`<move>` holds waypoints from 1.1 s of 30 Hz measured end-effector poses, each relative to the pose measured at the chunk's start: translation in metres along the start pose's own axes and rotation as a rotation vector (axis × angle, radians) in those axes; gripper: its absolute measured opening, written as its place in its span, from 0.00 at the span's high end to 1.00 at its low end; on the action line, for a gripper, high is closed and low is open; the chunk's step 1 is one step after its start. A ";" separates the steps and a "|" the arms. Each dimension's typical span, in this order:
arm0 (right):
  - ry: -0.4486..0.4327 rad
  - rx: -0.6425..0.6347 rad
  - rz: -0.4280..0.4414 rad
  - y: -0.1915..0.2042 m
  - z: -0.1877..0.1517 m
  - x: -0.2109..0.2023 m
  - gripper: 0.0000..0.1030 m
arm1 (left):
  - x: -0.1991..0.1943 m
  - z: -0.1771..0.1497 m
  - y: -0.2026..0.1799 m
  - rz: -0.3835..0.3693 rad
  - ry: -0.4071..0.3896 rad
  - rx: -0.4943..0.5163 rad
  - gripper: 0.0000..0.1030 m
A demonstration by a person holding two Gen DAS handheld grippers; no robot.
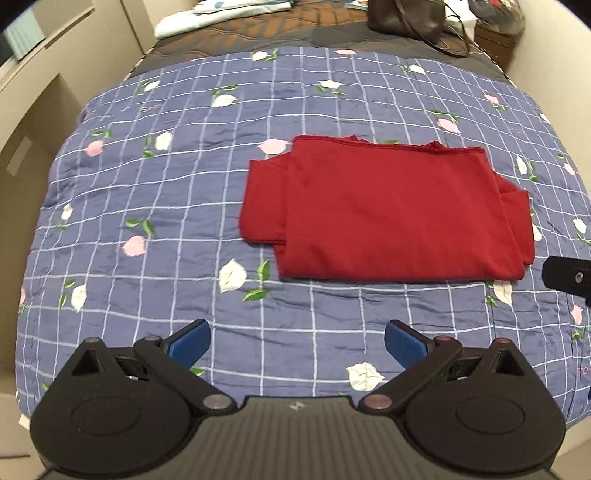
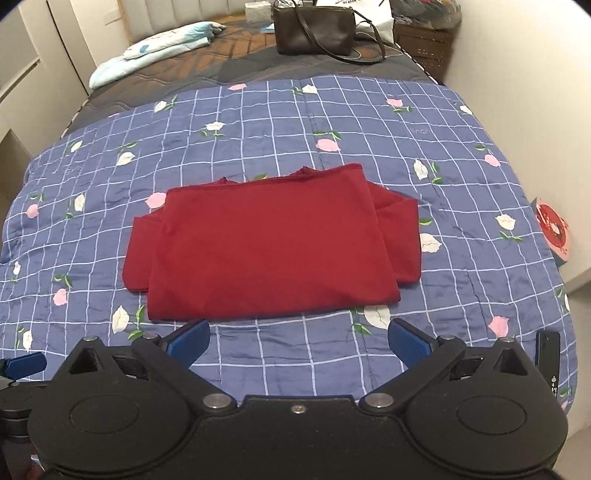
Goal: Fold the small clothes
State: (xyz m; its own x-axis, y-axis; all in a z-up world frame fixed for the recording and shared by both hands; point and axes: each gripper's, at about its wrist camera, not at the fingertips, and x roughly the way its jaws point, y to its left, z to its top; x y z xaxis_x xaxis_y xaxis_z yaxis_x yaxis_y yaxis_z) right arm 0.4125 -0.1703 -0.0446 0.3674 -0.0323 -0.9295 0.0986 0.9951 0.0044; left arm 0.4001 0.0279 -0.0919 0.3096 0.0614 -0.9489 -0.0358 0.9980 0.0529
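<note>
wide open quilt (image 1: pixel 155 236) on the left of the shirt (image 1: pixel 388 214), nothing lying there. the near strip between shirt and both spread grippers, left (image 1: pixel 297 341) and right (image 2: pixel 298 341), is bare too. right of the shirt, a narrower lane before the quilt's edge and the wall (image 2: pixel 524 74). far end is crowded: bag (image 2: pixel 314 29) and folded blanket (image 2: pixel 155 51) block the head of the bed.

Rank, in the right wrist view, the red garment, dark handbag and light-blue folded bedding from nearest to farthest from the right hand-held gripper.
1. Red garment, just ahead of the right hand-held gripper.
2. Light-blue folded bedding, far left.
3. Dark handbag, far end, centre-right.
</note>
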 end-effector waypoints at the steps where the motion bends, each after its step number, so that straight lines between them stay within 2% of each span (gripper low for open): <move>1: 0.004 0.002 -0.002 0.000 0.001 0.001 0.01 | 0.001 0.003 -0.001 -0.003 0.003 0.002 0.01; 10: 0.055 0.003 -0.025 0.000 0.011 0.016 0.01 | 0.019 0.015 -0.010 -0.012 0.037 -0.028 0.01; 19: 0.090 -0.035 0.009 -0.002 0.023 0.037 0.01 | 0.025 0.016 -0.012 0.013 0.049 -0.067 0.01; 33: 0.164 -0.066 0.048 -0.008 0.045 0.083 0.01 | 0.056 0.030 -0.021 0.047 0.122 -0.130 0.01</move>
State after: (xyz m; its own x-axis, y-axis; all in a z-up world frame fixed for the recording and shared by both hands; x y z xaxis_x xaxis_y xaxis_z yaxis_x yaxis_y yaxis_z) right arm 0.4842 -0.1848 -0.1048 0.2142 0.0255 -0.9765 0.0215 0.9993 0.0308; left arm 0.4467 0.0113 -0.1372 0.1874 0.0970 -0.9775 -0.1722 0.9829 0.0646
